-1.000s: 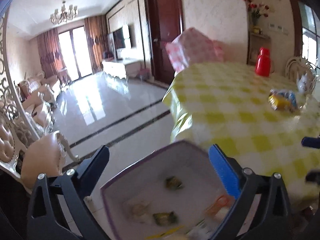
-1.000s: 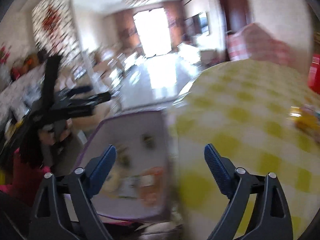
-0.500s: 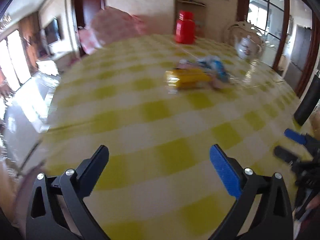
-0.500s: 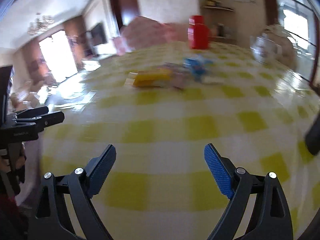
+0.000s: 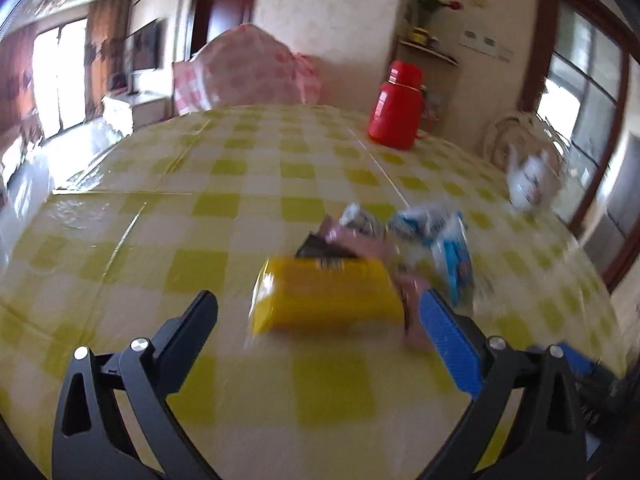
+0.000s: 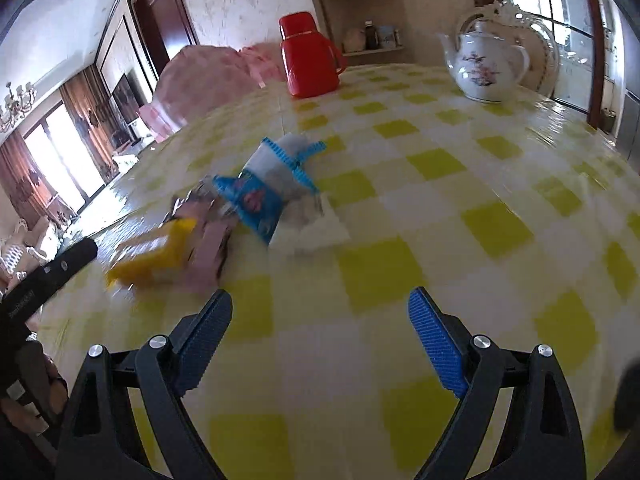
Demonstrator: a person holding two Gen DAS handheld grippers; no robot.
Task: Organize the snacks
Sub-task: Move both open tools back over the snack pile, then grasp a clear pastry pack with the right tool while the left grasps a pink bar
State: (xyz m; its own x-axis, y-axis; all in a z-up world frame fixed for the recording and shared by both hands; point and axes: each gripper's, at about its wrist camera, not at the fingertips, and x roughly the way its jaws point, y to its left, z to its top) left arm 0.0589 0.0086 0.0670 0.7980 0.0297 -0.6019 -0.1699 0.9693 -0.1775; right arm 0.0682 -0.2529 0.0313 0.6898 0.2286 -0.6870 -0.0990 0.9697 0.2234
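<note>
Red flask, floral teapot

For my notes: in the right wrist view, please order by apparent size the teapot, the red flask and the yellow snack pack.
1. Teapot
2. Red flask
3. Yellow snack pack, blurred and nearer the camera, so its place against the flask is unsure.

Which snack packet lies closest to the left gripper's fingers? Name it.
The yellow packet, lying just ahead between the open fingers. The pink packet and the blue-and-white packet lie behind and to its right.
</note>
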